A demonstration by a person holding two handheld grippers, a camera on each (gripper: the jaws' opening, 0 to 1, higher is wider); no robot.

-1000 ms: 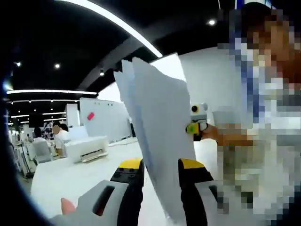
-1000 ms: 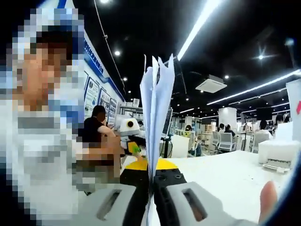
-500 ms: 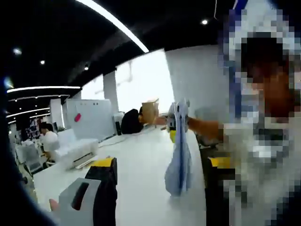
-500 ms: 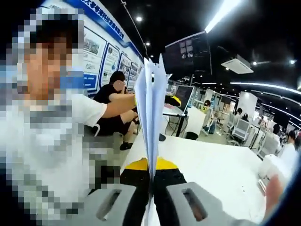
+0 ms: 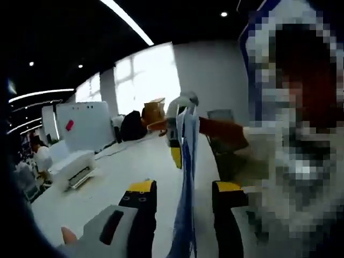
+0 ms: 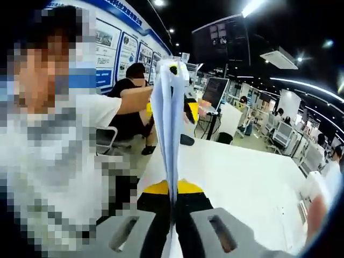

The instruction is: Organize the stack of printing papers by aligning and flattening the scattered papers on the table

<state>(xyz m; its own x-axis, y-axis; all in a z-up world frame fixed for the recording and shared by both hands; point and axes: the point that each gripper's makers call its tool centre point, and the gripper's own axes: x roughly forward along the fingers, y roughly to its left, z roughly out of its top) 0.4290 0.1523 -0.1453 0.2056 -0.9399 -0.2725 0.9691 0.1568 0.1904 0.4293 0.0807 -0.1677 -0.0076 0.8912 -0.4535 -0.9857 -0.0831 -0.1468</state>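
Pale blue-white paper, the stack of printing papers (image 6: 169, 134), stands on edge above the white table (image 6: 252, 183): your right gripper (image 6: 173, 207) has its jaws closed tight on one end and the long axis runs straight away toward 12 o'clock. In the left gripper view the sheets (image 5: 185, 188) hang between the jaws of your left gripper (image 5: 184, 207), which stand apart without pinching. I judge that the left must close on this free end.

White paper stack (image 6: 168, 134) upright, edge-on above table; sheets bunched, pale blue-white (image 5: 186, 183); top edge uneven.
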